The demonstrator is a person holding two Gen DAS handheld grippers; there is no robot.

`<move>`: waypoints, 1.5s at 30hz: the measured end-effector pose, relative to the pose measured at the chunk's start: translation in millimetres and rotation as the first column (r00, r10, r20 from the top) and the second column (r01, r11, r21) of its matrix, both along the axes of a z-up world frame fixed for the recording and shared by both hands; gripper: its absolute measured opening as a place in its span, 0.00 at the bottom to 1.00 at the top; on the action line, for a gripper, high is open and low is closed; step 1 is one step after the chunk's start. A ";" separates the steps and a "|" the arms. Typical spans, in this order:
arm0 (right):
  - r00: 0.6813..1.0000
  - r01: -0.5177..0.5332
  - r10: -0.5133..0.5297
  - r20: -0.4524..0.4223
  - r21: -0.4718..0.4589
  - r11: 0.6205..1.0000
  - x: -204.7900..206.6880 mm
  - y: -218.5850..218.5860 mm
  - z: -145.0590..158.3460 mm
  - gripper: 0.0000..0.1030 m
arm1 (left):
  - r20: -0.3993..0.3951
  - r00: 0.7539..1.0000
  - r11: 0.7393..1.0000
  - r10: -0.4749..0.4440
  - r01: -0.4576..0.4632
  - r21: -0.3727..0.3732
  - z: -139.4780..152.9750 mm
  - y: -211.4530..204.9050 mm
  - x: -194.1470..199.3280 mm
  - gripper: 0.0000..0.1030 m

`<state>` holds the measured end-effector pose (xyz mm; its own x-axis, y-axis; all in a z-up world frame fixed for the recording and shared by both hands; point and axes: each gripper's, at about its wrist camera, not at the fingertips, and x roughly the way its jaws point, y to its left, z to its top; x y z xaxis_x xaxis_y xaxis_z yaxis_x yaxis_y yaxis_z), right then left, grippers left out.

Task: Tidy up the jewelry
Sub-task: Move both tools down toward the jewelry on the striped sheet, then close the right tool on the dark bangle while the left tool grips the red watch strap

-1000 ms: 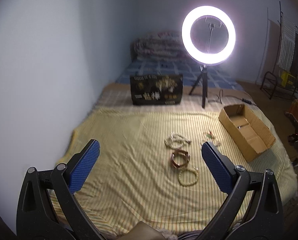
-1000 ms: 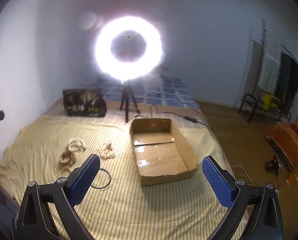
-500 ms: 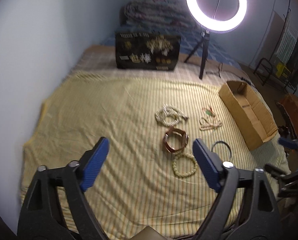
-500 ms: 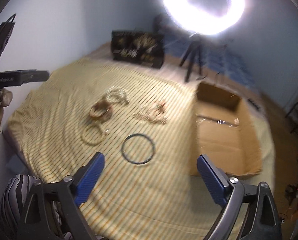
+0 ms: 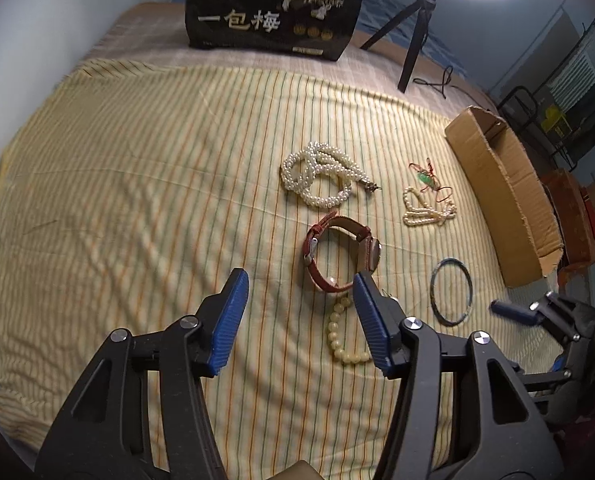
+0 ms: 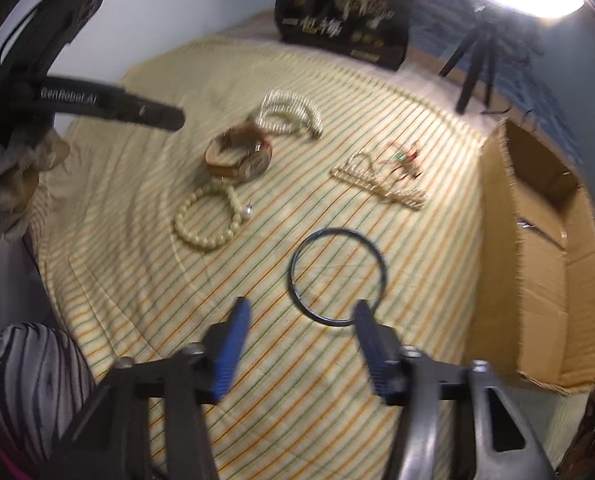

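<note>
Between right gripper (image 6: 300,306) fingers lies the bangle (image 6: 337,276).

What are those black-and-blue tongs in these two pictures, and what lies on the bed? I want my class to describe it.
They are two hand-held grippers a person works, each with a camera looking along its fingers. One picture is from the left gripper, the other from the right gripper. Both are open and hold nothing. On the striped sheet lie a pearl necklace, a watch, a bead bracelet, a thin dark bangle and a small bead string. A cardboard box sits beside them.
</note>
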<state>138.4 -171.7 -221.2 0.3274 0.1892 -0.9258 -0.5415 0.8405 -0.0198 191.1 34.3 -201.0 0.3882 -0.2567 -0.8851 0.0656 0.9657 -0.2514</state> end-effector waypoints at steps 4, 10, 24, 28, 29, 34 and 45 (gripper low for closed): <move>0.999 -0.009 0.008 -0.045 -0.009 1.000 13.4 5.4 -16.8 0.42 | -0.023 1.000 1.000 -0.009 0.009 -0.008 -11.1 -4.0 11.6 0.55; 0.995 -0.040 0.038 -0.090 -0.013 0.999 22.7 13.4 -26.8 0.35 | -0.065 0.998 1.000 -0.002 0.000 -0.023 -24.7 -3.9 25.4 0.47; 0.989 -0.067 0.064 -0.131 -0.023 0.997 32.3 16.7 -31.7 0.26 | -0.106 0.994 1.000 0.000 -0.001 -0.016 -47.9 -3.5 40.1 0.41; 0.988 -0.067 0.063 -0.144 -0.024 0.997 45.6 18.1 -36.4 0.20 | -0.109 0.994 1.000 0.009 -0.011 -0.021 -49.7 -3.2 42.5 0.37; 0.987 -0.068 0.063 -0.145 -0.030 0.997 49.2 18.1 -37.4 0.17 | -0.110 0.994 1.000 0.011 -0.013 -0.020 -50.1 -3.4 43.6 0.34; 0.987 -0.071 0.063 -0.148 -0.055 0.996 58.3 20.6 -38.9 0.04 | -0.108 0.994 1.000 0.015 -0.018 -0.023 -52.1 -3.4 43.4 0.21; 0.992 -0.019 0.023 -0.128 0.031 0.999 54.4 4.0 -18.2 0.01 | -0.090 0.996 0.999 0.020 -0.024 -0.045 -45.9 -9.2 36.1 0.07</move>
<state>192.8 -167.7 -239.4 0.2020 0.2229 -0.9537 -0.5552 0.8282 0.0759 227.2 25.1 -246.9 0.3138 -0.2898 -0.9042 0.0193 0.9540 -0.2991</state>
